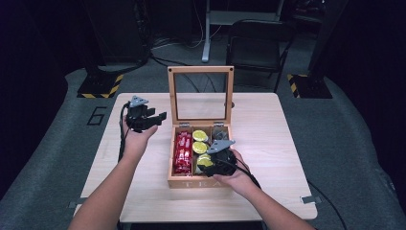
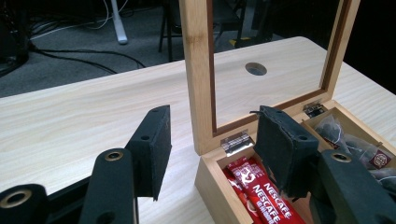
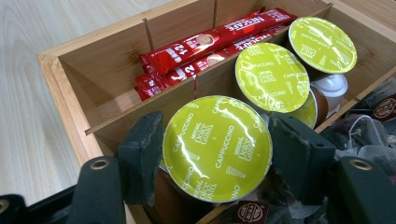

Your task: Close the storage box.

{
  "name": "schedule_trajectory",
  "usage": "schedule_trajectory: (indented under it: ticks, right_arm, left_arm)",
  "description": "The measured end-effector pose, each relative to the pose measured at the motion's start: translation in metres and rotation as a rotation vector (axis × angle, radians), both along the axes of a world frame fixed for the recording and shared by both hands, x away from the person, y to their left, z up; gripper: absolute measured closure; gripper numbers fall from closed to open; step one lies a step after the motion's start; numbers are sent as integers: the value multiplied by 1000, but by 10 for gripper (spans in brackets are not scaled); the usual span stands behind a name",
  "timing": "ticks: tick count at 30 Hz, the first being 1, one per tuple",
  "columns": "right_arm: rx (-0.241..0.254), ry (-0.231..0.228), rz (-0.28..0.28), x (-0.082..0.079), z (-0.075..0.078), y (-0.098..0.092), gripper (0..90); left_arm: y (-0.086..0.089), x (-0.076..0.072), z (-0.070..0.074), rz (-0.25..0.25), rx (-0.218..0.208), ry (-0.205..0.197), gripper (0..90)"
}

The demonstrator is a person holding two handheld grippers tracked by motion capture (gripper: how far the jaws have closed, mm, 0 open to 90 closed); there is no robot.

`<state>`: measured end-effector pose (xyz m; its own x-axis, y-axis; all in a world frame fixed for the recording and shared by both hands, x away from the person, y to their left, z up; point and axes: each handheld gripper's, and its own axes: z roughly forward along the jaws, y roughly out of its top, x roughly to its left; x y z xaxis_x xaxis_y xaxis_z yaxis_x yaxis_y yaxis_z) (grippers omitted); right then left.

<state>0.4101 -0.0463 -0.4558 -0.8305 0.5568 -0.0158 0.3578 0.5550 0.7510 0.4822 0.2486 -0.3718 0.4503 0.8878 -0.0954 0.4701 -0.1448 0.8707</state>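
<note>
The right gripper (image 3: 212, 154) is clasping a green-lidded coffee capsule (image 3: 217, 147) in the wooden box's (image 1: 198, 182) middle compartment; the left gripper (image 1: 151, 117) is hovering released above the tabletop (image 1: 268, 143).

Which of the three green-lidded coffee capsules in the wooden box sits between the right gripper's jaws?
The capsule nearest the box's front wall: the right gripper has a jaw on each side of it. The other two capsules sit farther back, clear of it.

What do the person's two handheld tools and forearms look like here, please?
Both the left tool and the right tool are black, each topped by a grey three-cornered plate, with flat black jaws and brass-ringed holes. Black cables trail back from each. The forearms are bare, without sleeves.
</note>
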Motion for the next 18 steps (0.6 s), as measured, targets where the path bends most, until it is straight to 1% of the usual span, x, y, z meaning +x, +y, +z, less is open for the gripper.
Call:
schedule_trajectory:
  ticks: [3, 5, 18]
  right_arm:
    - [-1, 4, 3, 0, 0, 0, 366]
    - [-1, -2, -1, 0, 1, 0, 367]
    - [49, -1, -17, 0, 12, -6, 369]
  left_arm:
    - [0, 0, 0, -2, 3, 0, 455]
    - [0, 0, 0, -2, 4, 0, 455]
    - [0, 0, 0, 0, 1, 0, 455]
